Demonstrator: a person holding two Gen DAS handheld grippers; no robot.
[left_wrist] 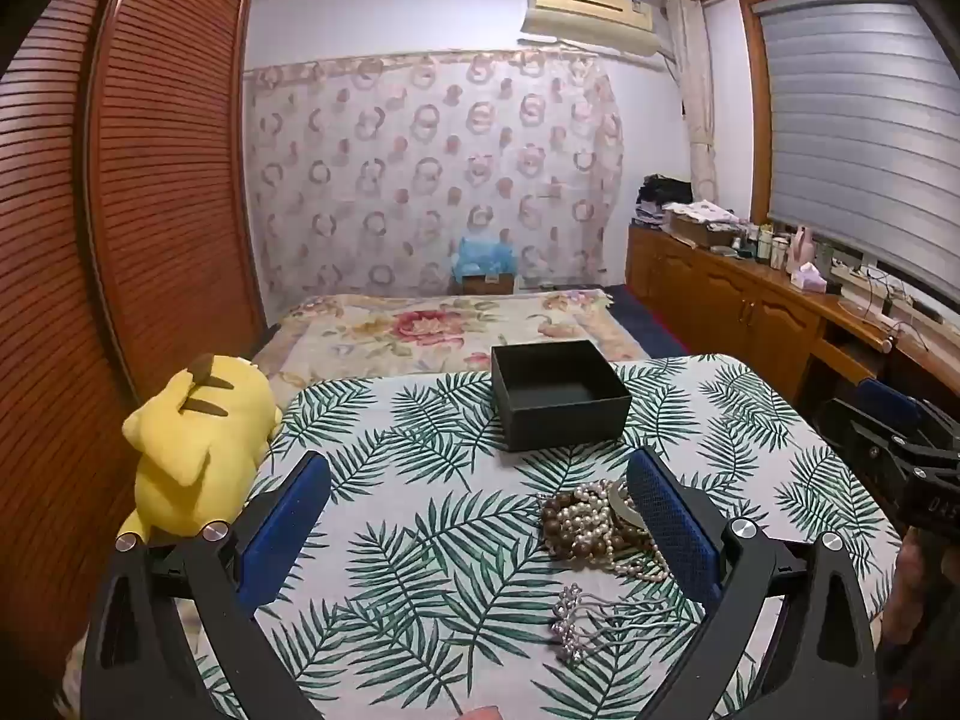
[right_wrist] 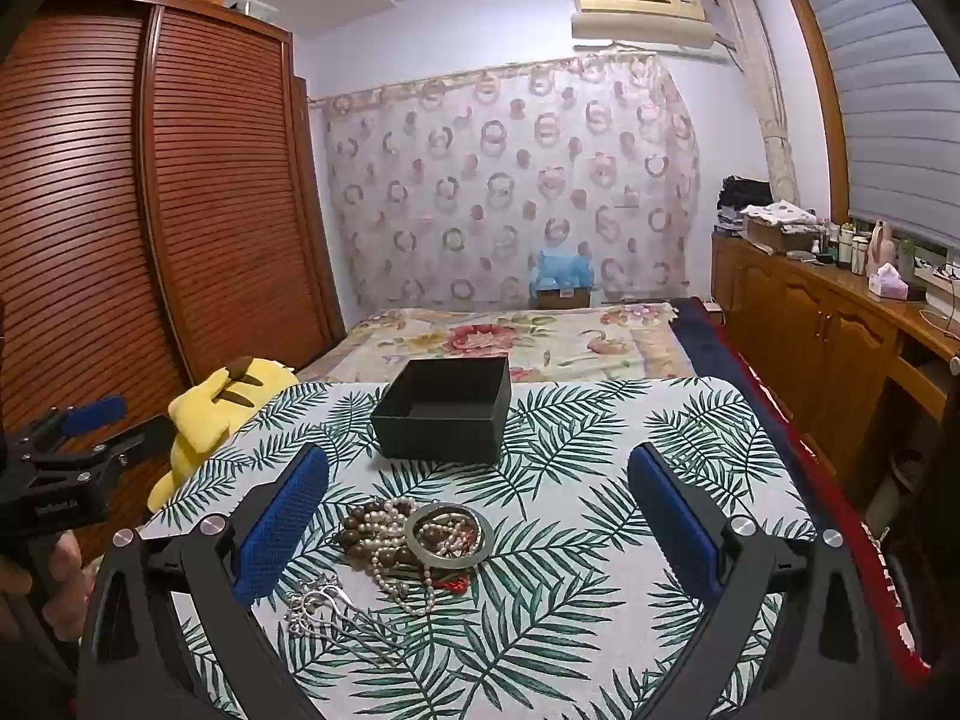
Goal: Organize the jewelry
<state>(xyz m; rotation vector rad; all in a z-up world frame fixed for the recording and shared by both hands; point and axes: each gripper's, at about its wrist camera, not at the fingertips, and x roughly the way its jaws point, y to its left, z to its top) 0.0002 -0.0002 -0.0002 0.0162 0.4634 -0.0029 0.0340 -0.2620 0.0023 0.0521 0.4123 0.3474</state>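
Tabletop [right_wrist: 690, 450] draped in white cloth printed with green palm fronds. Toward its far edge sits an open, empty black square box [right_wrist: 444, 414]; nearer, well apart from the box, lies a tangled heap of white pearl strands and brown wooden beads [right_wrist: 384, 534], with a pale green bangle [right_wrist: 449, 535] resting on the heap. Just beside the heap, on the near side, a silver ornamental hairpin [right_wrist: 324, 603].

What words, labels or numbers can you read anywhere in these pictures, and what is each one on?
"04", partly cut off: on the right gripper body, left wrist view.
White lettering on the left gripper body: too blurred to read.
Label on the air conditioner: too small to read.
Black box: no text visible.
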